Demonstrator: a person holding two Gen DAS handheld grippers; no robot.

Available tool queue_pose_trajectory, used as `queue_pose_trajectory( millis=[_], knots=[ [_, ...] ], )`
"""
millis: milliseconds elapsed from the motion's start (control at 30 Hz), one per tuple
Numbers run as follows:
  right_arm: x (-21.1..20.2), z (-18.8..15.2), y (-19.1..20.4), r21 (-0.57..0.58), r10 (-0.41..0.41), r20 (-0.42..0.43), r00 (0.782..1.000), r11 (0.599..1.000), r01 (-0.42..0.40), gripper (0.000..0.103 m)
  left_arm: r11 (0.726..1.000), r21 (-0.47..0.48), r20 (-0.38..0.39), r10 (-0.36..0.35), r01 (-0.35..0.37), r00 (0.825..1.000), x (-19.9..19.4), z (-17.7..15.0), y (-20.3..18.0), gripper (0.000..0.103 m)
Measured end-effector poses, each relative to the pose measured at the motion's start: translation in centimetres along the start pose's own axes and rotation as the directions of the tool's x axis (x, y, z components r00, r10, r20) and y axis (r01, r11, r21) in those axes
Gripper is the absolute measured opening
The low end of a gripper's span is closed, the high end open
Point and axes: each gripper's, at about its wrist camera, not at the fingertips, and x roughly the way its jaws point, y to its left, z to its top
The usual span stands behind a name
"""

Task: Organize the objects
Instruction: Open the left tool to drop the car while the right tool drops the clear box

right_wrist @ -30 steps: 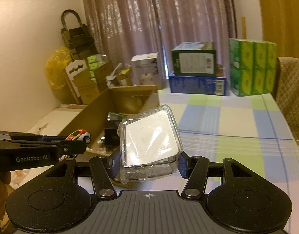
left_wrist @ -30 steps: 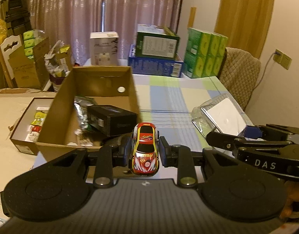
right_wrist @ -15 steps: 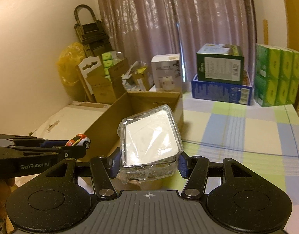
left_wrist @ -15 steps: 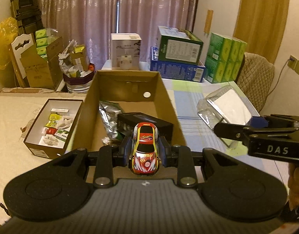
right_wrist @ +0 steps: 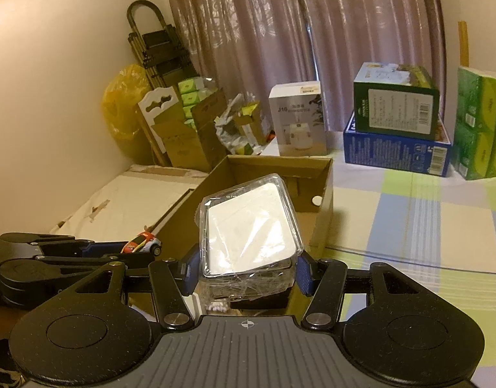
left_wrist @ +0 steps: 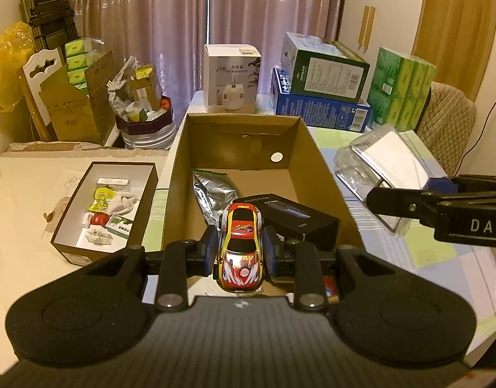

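My left gripper [left_wrist: 240, 253] is shut on a red and yellow toy car [left_wrist: 241, 244], held over the near end of an open cardboard box [left_wrist: 325, 174]. Inside the box lie a silver foil pouch [left_wrist: 212, 194] and a black carton [left_wrist: 296, 223]. My right gripper [right_wrist: 246, 273] is shut on a clear plastic-wrapped white box [right_wrist: 248, 229], held above the same cardboard box [right_wrist: 325, 190]. That wrapped box [left_wrist: 387, 161] and the right gripper's arm show at the right of the left wrist view. The toy car [right_wrist: 141, 242] shows at the left of the right wrist view.
A small open carton [left_wrist: 66, 213] of odds and ends sits left of the cardboard box. A white humidifier box [left_wrist: 231, 77], stacked blue and green boxes [left_wrist: 319, 90] and green tissue packs [left_wrist: 403, 90] line the table's far end. A chair [left_wrist: 448, 123] stands at the right.
Both grippers have moved left and over the cardboard box, each still holding its object. The box now lies straight ahead of the toy car instead of off to the left.
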Motion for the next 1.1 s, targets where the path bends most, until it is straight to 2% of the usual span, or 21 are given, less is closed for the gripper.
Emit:
queue_pose_trajectory(
  millis=[300,633,700,733,1100],
  knots=[
    [2.4,0.0,-0.1,0.021,0.013,-0.025,1.000,1.000,-0.013,0.054,1.000,0.006,-0.022,0.006,-0.006,1.000,1.7,0.2,0.6,0.025],
    [3.1,0.2,0.4,0.022,0.020,-0.025,0.999,1.000,-0.019,0.054,1.000,0.006,-0.018,0.002,-0.002,1.000,1.9,0.3,0.8,0.026],
    [3.1,0.3,0.3,0.024,0.019,-0.026,0.999,1.000,-0.018,0.054,0.999,0.006,-0.018,0.035,-0.035,0.999,2.2,0.5,0.9,0.042],
    [3.1,0.3,0.3,0.025,0.018,-0.026,1.000,1.000,-0.017,0.054,0.999,0.007,-0.015,0.047,-0.047,0.999,2.3,0.5,1.0,0.054],
    [3.8,0.3,0.8,0.038,0.038,-0.037,0.999,0.999,-0.036,0.054,0.998,0.008,-0.026,0.069,-0.069,0.997,2.0,-0.2,2.2,0.056]
  ],
)
